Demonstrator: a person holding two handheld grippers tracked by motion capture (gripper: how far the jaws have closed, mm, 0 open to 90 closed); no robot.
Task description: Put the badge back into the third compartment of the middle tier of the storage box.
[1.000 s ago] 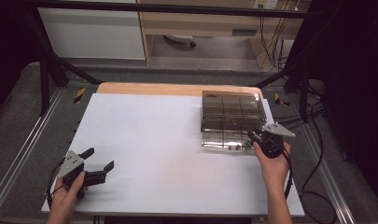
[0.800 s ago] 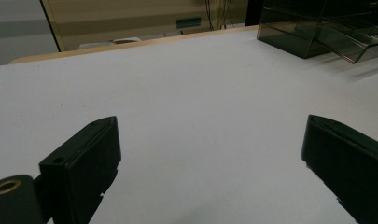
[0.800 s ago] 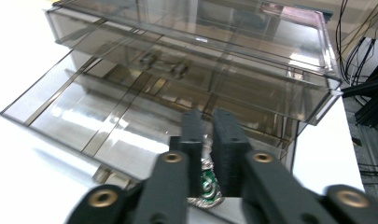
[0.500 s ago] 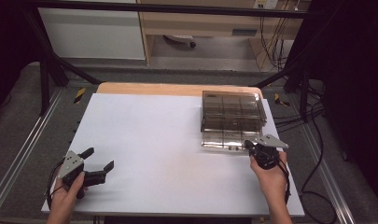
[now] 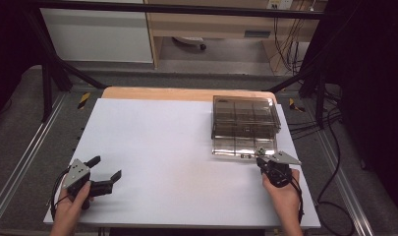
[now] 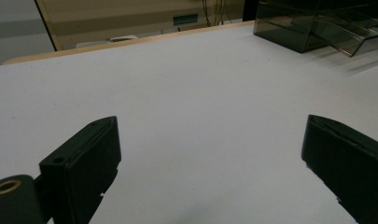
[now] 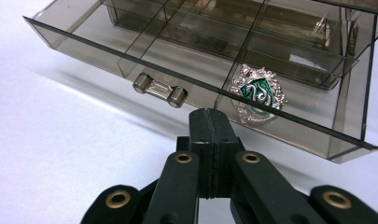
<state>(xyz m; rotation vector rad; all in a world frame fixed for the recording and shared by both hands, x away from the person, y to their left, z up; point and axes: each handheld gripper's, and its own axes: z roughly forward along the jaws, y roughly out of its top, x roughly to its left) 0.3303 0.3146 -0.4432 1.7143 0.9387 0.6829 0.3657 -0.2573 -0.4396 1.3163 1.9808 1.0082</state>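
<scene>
your right hand-held gripper (image 7: pixel 210 122) was clenched with nothing between the jaws, which had just been closing, tips just in front of the pulled-out drawer (image 7: pixel 130 60) of the smoky clear organizer box (image 5: pixel 244 115). a silver and green crest badge (image 7: pixel 257 93) lay in the drawer's compartment at the right of the right gripper view, right behind the front wall; looks like the badge was already dropped in. what's left, as i read it: push the drawer shut, likely via the front wall or the little clear handle (image 7: pixel 159 89), which sat to the left of your jaws. the box stood at the far right of the bench (image 5: pixel 177 147), drawer sticking out toward you. your left hand-held gripper (image 5: pixel 107 173) was released, jaws wide, empty, resting at the near left corner well apart from the box. nothing stood between jaws and drawer; cables (image 5: pixel 334 167) trailed off the bench's right side, out of the way.
</scene>
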